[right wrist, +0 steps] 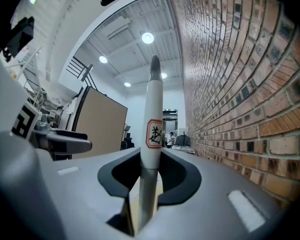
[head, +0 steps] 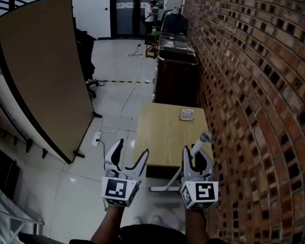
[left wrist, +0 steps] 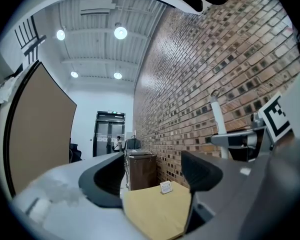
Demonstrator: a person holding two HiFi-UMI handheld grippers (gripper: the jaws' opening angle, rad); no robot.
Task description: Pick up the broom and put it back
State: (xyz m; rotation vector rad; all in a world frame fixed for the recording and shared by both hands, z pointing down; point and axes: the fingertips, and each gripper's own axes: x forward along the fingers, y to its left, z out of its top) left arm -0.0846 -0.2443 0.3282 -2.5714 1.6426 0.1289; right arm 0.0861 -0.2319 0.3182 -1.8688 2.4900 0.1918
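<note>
Broom handle (right wrist: 151, 129) upright, clamped in jaws of our right gripper (head: 197, 157), close to brick wall (head: 254, 85) (vertical hold suits carrying it back, we reckon); left gripper (head: 130, 155) open, empty, free to assist.

Rough brick wall (head: 254, 85), matt wooden table (head: 168, 136), smooth plastic broom handle (right wrist: 154, 99).

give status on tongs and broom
Right tongs shut on broom handle, handle near upright. Left tongs open, empty. Wooden table just ahead, brick wall close on the right.

A red-bordered label (right wrist: 154, 133) on the broom handle (right wrist: 153, 96) carries one dark character, unreadable.
</note>
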